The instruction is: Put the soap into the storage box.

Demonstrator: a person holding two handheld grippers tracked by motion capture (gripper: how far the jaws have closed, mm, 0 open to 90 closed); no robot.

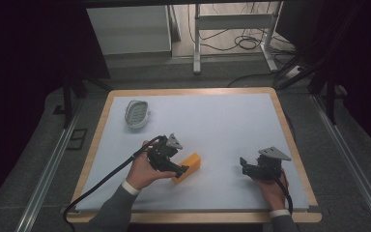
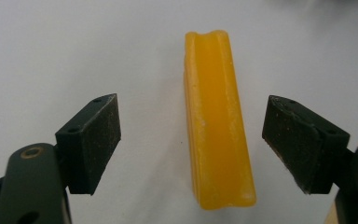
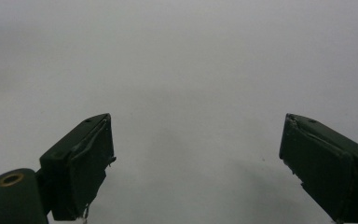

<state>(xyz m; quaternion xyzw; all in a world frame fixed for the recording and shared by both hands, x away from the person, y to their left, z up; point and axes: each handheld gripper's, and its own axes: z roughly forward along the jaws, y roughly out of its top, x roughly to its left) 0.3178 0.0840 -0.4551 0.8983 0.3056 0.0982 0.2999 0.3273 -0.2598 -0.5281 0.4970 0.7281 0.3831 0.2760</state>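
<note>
Left gripper [image 2: 191,149], jaws spread, straddles the yellow block [image 2: 216,121] lengthwise toward 12 o'clock, apparently readying a side pinch; right gripper [image 3: 196,163], jaws spread, idles over bare table [image 1: 232,116].

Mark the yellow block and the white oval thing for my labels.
yellow block [image 2: 219,135], left gripper view, middle of its grooved top.
white oval thing [image 1: 136,114], high view, centre of its ribbed face.
</note>
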